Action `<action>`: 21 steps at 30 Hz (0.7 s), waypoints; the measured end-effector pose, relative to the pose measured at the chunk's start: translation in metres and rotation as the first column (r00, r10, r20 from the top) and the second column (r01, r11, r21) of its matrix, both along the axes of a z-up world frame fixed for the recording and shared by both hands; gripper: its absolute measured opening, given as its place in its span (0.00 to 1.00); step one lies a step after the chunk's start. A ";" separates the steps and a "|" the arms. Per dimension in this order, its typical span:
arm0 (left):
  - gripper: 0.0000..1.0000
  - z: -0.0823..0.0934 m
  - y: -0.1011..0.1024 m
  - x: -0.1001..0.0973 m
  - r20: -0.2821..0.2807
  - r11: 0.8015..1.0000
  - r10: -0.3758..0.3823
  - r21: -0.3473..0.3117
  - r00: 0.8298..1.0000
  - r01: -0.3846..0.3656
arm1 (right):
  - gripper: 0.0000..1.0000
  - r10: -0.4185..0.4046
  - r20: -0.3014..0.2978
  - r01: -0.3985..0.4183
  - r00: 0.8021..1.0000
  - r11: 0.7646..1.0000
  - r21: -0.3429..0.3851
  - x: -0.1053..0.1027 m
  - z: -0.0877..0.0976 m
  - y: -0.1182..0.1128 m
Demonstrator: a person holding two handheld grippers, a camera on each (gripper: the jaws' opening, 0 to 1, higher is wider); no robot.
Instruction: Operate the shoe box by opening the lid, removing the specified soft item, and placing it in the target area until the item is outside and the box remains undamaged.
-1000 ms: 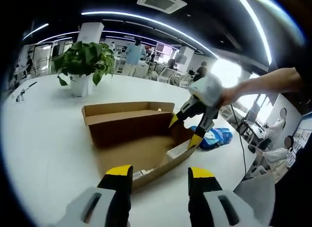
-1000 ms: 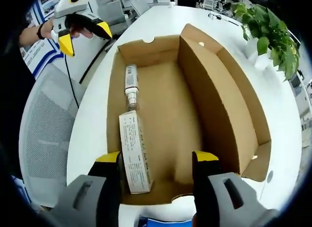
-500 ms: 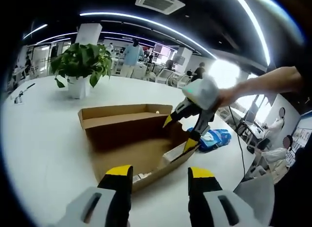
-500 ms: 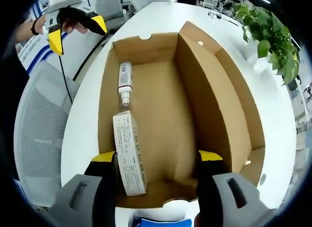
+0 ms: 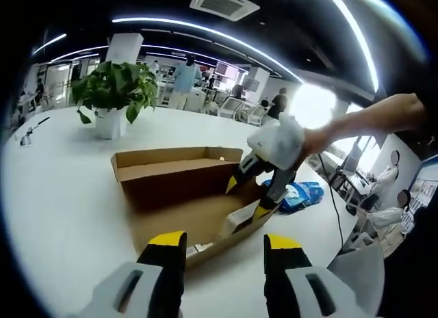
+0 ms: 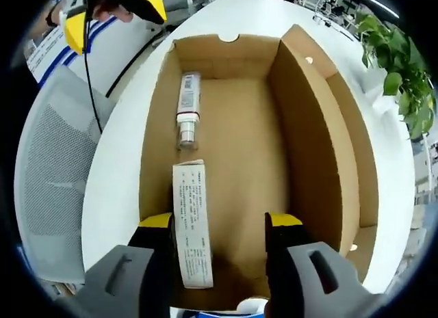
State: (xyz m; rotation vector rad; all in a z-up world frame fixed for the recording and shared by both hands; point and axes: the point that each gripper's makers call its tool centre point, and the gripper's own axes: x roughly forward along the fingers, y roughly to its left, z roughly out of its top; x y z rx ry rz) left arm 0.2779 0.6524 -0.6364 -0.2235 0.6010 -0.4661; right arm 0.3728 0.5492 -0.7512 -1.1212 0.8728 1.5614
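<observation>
The brown cardboard box (image 6: 301, 161) is seen open on the white table, lid folded back upright. A white carton (image 6: 191, 232) and a tube (image 6: 187, 116) lie inside along one wall.

text: none legible | white carton (image 6: 193, 232) in box (image 6: 318, 154): fine print, too small to read | tube (image 6: 187, 107): label print, blurred | elsewhere: no readable signs or brands
</observation>
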 end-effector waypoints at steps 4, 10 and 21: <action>0.46 0.002 0.005 -0.002 0.001 1.000 0.006 0.003 1.000 -0.006 | 0.46 0.011 0.016 -0.011 1.000 1.000 -0.026 -0.002 -0.005 -0.002; 0.46 0.006 0.008 -0.004 0.005 1.000 0.010 0.008 1.000 -0.010 | 0.40 0.046 0.041 -0.043 0.998 0.996 -0.072 -0.004 -0.017 -0.004; 0.46 0.012 0.020 -0.007 0.011 1.000 0.017 0.021 1.000 -0.017 | 0.19 -0.023 -0.023 0.020 0.999 0.992 -0.126 -0.019 -0.019 -0.010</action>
